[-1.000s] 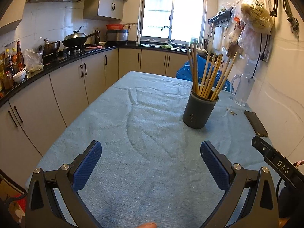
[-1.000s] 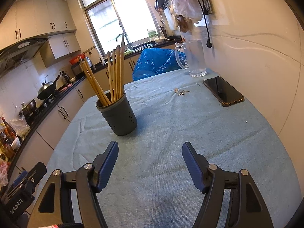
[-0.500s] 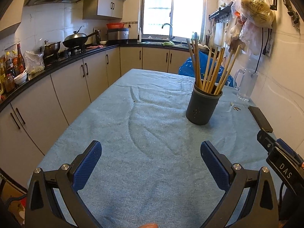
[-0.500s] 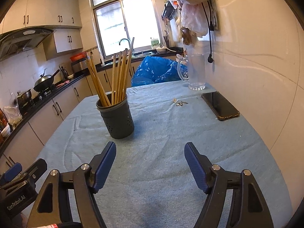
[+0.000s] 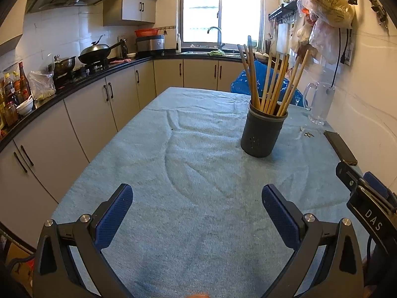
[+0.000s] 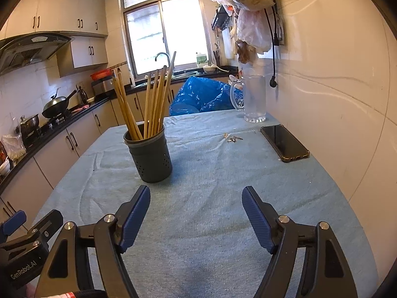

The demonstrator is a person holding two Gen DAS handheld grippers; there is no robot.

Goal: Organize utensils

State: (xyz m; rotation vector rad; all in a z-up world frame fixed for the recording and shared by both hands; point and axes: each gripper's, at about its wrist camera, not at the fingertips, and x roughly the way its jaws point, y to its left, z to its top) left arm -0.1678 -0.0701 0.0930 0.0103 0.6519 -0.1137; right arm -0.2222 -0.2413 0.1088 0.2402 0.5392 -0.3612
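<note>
A dark grey perforated holder (image 5: pixel 263 136) (image 6: pixel 151 159) stands upright on the blue cloth-covered table (image 5: pixel 188 173), right of its middle. Several wooden chopsticks (image 5: pixel 270 84) (image 6: pixel 153 104) stick up out of it, fanned apart. My left gripper (image 5: pixel 196 191) is open over bare cloth, well short of the holder, with nothing between its blue pads. My right gripper (image 6: pixel 196 191) is open too, jaws wide and holding nothing. The holder is just beyond its left finger. Each tool's body shows at the edge of the other's view.
A black phone (image 6: pixel 285 144) lies near the wall on the right. Small metal bits (image 6: pixel 233 138) and a glass mug (image 6: pixel 253 99) are beyond it. A blue plastic bag (image 6: pixel 201 96) sits behind the table's far end. Kitchen counters run along the left.
The right wrist view has rolled level and its jaws stand a little wider. The left gripper has kept its place. The holder and chopsticks have not moved.
</note>
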